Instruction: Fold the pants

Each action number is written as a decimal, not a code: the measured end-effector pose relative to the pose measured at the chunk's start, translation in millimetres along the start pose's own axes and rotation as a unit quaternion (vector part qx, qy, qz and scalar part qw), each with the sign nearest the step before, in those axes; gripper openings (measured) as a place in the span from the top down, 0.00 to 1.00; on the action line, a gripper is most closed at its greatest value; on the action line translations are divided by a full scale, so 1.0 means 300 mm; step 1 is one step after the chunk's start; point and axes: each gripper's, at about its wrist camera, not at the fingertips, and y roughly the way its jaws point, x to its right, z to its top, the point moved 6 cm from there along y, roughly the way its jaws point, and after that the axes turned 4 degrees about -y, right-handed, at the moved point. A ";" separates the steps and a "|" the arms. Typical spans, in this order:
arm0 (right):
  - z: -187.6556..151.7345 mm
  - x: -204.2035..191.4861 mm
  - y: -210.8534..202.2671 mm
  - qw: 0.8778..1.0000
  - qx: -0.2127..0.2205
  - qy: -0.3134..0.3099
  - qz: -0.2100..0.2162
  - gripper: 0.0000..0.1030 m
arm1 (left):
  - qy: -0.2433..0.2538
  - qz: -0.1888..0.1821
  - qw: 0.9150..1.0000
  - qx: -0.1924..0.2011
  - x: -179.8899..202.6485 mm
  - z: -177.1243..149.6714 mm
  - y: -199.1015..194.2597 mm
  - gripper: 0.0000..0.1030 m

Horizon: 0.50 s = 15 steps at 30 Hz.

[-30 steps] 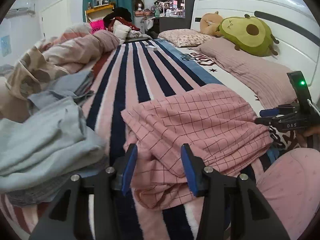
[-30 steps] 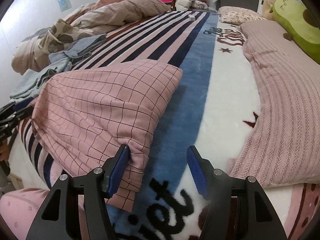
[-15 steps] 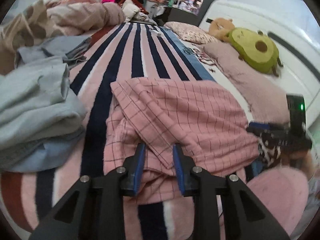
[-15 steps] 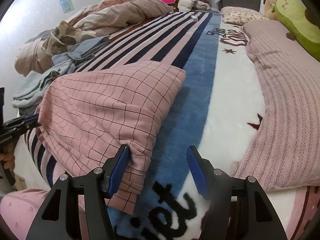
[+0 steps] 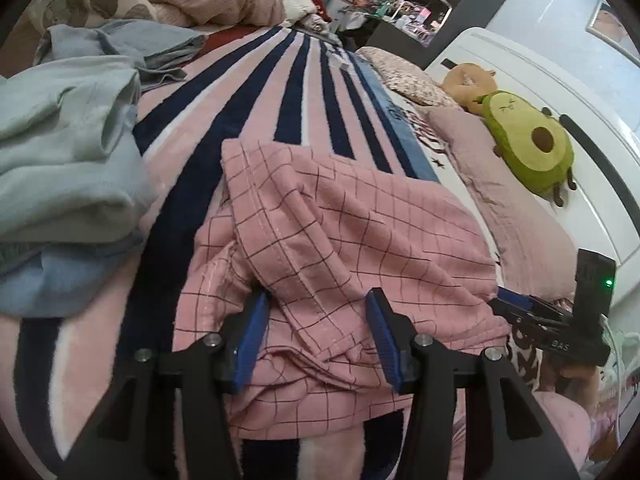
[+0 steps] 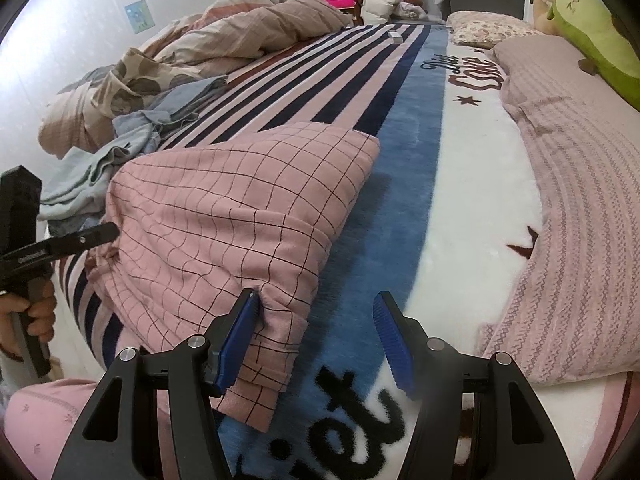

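Pants [image 5: 340, 240], pink check, lie half-folded on the striped blanket [image 5: 288, 120]. Left gripper [image 5: 316, 336] straddles a rumpled fold, jaws opening, nothing pinched. Right gripper [image 6: 316, 336] waits apart at the pants' corner. Best next: pinch all layers cleanly, then smooth flat.

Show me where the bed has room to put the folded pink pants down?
Bare room: the striped blanket beyond the pink checked pants, and the blue-and-white strip between the pants and the long pink pillow. Crowded: the blue-grey clothes pile and the rumpled duvet.
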 end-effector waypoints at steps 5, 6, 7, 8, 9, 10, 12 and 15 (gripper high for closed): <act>0.000 0.001 -0.001 1.000 0.002 0.000 0.003 0.47 | -0.005 0.017 1.000 0.021 0.004 0.016 -0.018 0.88; -0.001 0.001 -0.002 1.000 0.002 0.001 0.004 0.47 | -0.006 0.012 0.999 0.031 0.007 0.021 -0.035 0.89; -0.001 0.001 -0.003 1.000 0.002 0.001 0.004 0.47 | -0.004 0.013 0.999 0.043 0.011 0.027 -0.057 0.91; -0.002 0.001 -0.004 1.000 0.002 0.001 0.005 0.47 | 0.000 0.016 0.999 0.049 0.013 0.035 -0.069 0.93; -0.002 0.001 -0.004 1.000 0.002 0.002 0.006 0.47 | 0.010 0.021 0.998 0.059 0.020 0.041 -0.093 0.95; -0.001 0.001 -0.004 1.000 0.002 0.001 0.006 0.47 | 0.018 0.025 0.997 0.064 0.022 0.047 -0.109 0.96; -0.002 0.002 -0.004 1.000 0.002 0.001 0.007 0.47 | 0.037 0.043 0.996 0.070 0.023 0.056 -0.137 0.97; 0.000 -0.003 -0.007 1.000 0.002 0.001 0.009 0.47 | 0.045 0.075 0.994 0.069 -0.030 0.073 -0.171 0.97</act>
